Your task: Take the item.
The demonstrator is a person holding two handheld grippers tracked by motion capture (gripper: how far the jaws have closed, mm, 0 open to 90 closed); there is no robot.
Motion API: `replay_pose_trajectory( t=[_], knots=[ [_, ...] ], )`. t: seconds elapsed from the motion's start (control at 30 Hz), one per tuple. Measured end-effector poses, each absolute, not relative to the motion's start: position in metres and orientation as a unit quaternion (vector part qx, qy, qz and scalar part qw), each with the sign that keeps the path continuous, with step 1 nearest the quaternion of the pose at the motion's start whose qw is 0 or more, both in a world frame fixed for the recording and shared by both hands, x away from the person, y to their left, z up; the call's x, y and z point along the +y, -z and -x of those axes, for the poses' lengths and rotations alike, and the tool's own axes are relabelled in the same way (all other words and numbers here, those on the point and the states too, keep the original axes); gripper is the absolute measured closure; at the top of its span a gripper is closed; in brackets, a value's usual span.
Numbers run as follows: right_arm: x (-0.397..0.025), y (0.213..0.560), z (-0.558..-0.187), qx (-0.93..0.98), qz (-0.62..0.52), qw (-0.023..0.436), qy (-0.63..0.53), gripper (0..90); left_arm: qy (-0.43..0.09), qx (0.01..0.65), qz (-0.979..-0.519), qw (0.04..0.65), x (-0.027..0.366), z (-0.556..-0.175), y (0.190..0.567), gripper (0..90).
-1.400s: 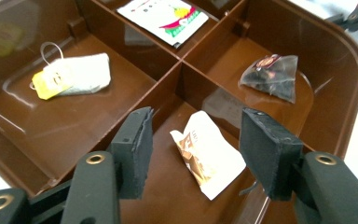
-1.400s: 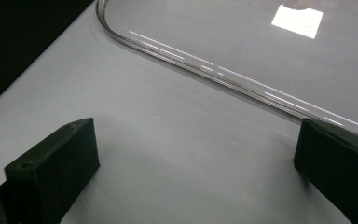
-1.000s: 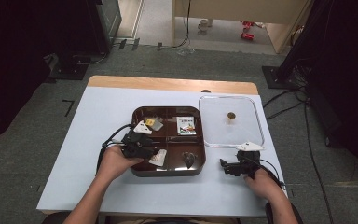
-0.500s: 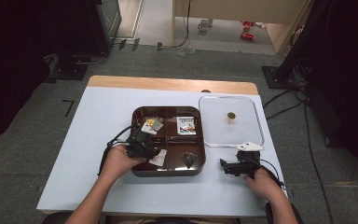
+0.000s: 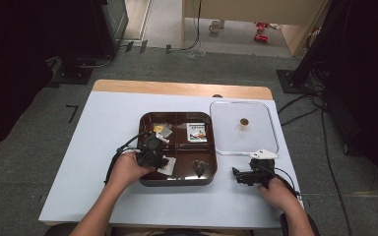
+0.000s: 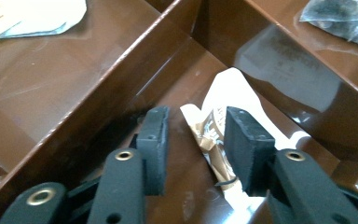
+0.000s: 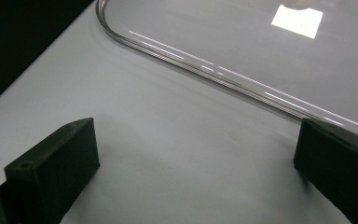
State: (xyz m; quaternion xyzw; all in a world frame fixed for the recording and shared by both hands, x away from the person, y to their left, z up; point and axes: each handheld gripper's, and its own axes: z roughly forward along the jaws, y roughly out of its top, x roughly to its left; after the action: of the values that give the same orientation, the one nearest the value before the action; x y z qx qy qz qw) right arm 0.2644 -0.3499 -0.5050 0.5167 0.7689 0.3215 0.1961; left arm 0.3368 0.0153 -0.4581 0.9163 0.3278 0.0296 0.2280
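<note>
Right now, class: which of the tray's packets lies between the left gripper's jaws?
The white-and-brown packet in the near-left compartment; the others lie in other compartments, away from the left gripper.

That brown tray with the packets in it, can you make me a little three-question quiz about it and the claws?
1. True or false: the left claw is inside a compartment of the brown tray.
2. What lies between the left claw's jaws? A) a white and brown packet B) a spoon C) a red ball
3. Fill in: the right claw rests on the table, jaws wide apart, near the clear ____.

Key: 1 true; 2 A; 3 lid
</note>
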Motion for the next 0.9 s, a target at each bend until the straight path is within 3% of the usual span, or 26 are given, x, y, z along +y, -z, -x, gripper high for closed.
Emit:
replay_pose_trajectory(
  t=[0.43, 0.9],
  knots=[
    [-0.3500, 0.5050, -0.2645, 0.769, -0.517, 0.196, -0.322, 0.0, 0.009, 0.334, -0.913, 0.235, 0.0170, -0.3406, 0.4581, 79.3],
    [-0.3501, 0.5050, -0.2646, 0.769, -0.515, 0.197, -0.322, 0.0, 0.030, 0.348, -0.903, 0.250, 0.0226, -0.3430, 0.4563, 83.6]
  ],
)
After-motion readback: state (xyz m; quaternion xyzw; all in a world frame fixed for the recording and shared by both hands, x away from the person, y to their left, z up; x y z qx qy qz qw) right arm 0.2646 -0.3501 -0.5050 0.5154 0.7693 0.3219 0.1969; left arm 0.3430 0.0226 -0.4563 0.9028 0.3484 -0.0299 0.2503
